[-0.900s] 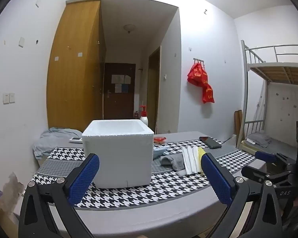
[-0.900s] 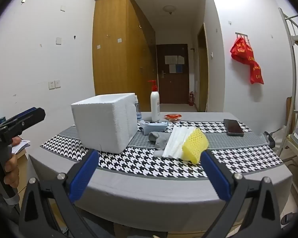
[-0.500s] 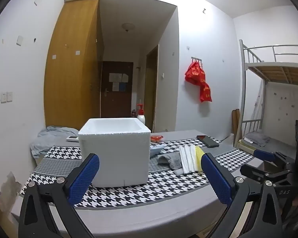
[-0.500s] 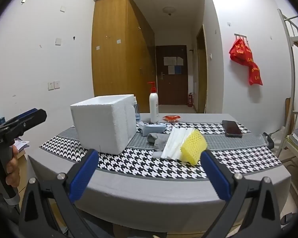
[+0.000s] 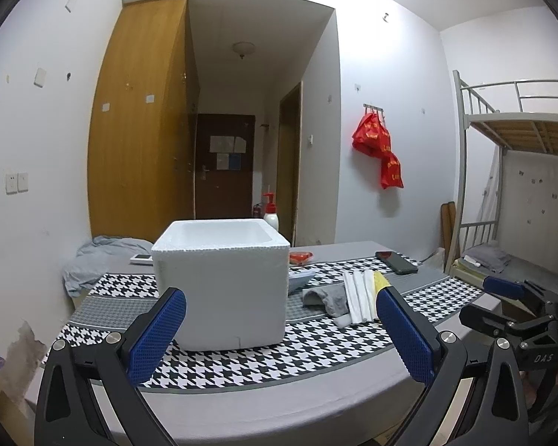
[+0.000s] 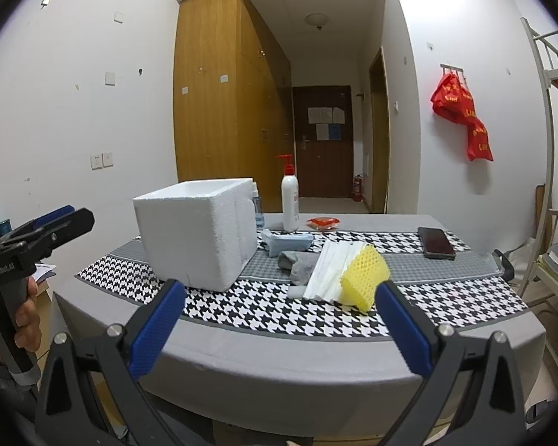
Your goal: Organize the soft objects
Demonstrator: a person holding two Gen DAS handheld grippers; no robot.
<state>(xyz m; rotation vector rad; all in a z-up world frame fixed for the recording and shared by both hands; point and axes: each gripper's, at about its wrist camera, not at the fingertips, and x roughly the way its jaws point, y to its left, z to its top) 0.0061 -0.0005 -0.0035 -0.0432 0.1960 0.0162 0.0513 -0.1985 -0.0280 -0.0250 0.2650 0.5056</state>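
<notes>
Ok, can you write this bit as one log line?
left gripper: open, empty | right gripper: open, empty | white foam box: on table | yellow foam net: untouched

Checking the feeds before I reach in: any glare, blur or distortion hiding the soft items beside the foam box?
Left wrist view: sharp, fisheye bending, ceiling glare only; the left gripper finger covers most of the yellow foam net. Right wrist view: sharp, evenly lit; net, white foam sheets and grey cloth beside the foam box show clearly.

White foam box [image 6: 201,230] on a black-and-white houndstooth cloth [image 6: 279,308] with grey bands; beside the box, yellow mesh sleeve [image 6: 364,275], grey sock [image 6: 301,262].
</notes>
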